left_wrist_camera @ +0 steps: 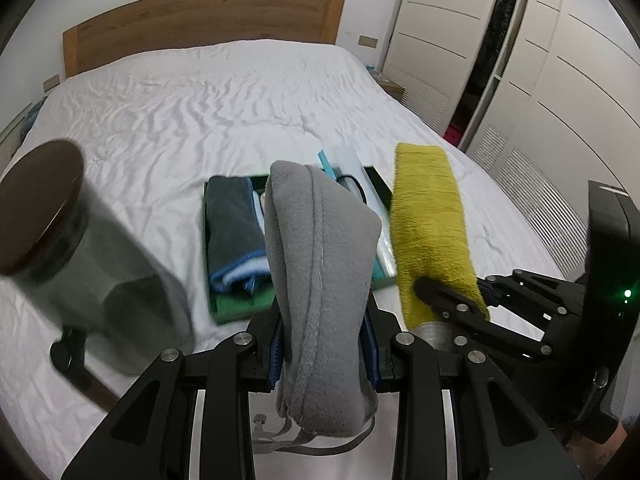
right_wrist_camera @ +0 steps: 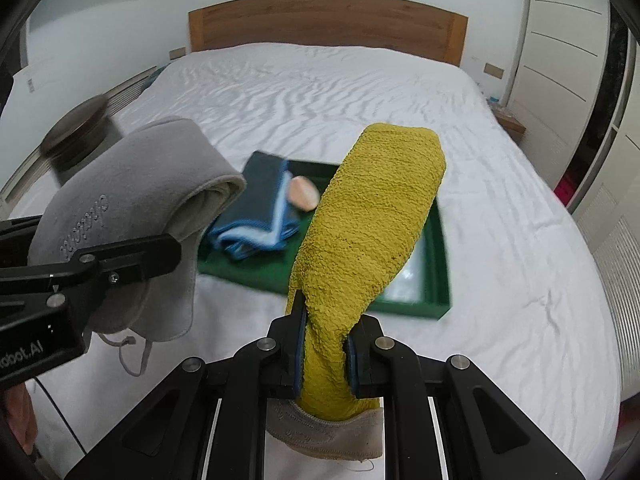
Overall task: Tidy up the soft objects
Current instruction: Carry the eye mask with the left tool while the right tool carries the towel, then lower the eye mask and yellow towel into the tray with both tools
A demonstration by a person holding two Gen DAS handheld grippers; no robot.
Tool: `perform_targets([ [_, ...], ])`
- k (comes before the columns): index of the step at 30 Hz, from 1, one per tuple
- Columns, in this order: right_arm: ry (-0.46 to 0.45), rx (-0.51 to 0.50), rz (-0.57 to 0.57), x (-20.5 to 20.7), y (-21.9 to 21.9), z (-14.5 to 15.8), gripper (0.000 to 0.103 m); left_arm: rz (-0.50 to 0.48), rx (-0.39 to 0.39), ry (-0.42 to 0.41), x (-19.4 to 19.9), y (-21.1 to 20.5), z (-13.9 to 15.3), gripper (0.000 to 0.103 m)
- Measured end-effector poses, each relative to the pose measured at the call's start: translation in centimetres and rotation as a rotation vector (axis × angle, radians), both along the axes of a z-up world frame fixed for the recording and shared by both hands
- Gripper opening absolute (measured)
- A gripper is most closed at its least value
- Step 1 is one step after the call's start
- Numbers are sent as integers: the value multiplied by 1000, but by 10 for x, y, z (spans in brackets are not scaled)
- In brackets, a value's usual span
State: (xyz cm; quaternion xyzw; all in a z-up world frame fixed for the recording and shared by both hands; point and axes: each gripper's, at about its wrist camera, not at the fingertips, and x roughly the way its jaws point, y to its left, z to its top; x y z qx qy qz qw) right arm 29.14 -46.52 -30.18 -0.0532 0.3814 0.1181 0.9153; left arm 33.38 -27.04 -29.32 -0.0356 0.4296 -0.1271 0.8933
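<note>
My left gripper point(left_wrist_camera: 325, 354) is shut on a grey fleece item point(left_wrist_camera: 320, 264) with drawstrings, held upright above the bed; it also shows in the right wrist view point(right_wrist_camera: 132, 200). My right gripper point(right_wrist_camera: 326, 354) is shut on a yellow terry slipper point(right_wrist_camera: 360, 232), held upright; the slipper also shows in the left wrist view point(left_wrist_camera: 428, 224). Beyond both lies a green tray point(right_wrist_camera: 438, 276) on the white bed, holding a folded dark blue towel point(right_wrist_camera: 260, 208), a small peach object point(right_wrist_camera: 303, 193) and a clear plastic pack point(left_wrist_camera: 360, 184).
A dark round-topped cylinder point(left_wrist_camera: 44, 208) on a stand rises at the left, close to the left gripper. The wrinkled white bed point(right_wrist_camera: 360, 88) stretches to a wooden headboard point(right_wrist_camera: 328, 20). White wardrobe doors point(left_wrist_camera: 520, 60) stand at the right.
</note>
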Motion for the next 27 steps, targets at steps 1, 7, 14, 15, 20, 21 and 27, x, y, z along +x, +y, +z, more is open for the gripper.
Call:
perform_targets([
  [1,-5,-1,-6,12,-4,0,14,5,-2,-1,3,-2,-1,27],
  [7,-27,-17,-16,44,-12,-4,14,29,-5,-18,29,-9,-4,27],
  [14,-29,-52,-26,77,-18,-23,14,56,-19,-12,61,-24,-16,27],
  [15,-28,-59,-25,82,-18,-26,14,59,-16,-10,66,-27,-20,27],
  [20,-8,-112,-19,114,-14,-50,14,83,-10,7,87,-37,-38,27],
  [21,-3,-120,-20,122,-16,-56,14,88,-9,11,92,-39,-41,27],
  [27,11,-192,-35,156,-7,-78,14,114,14,29,119,-50,-60,27],
])
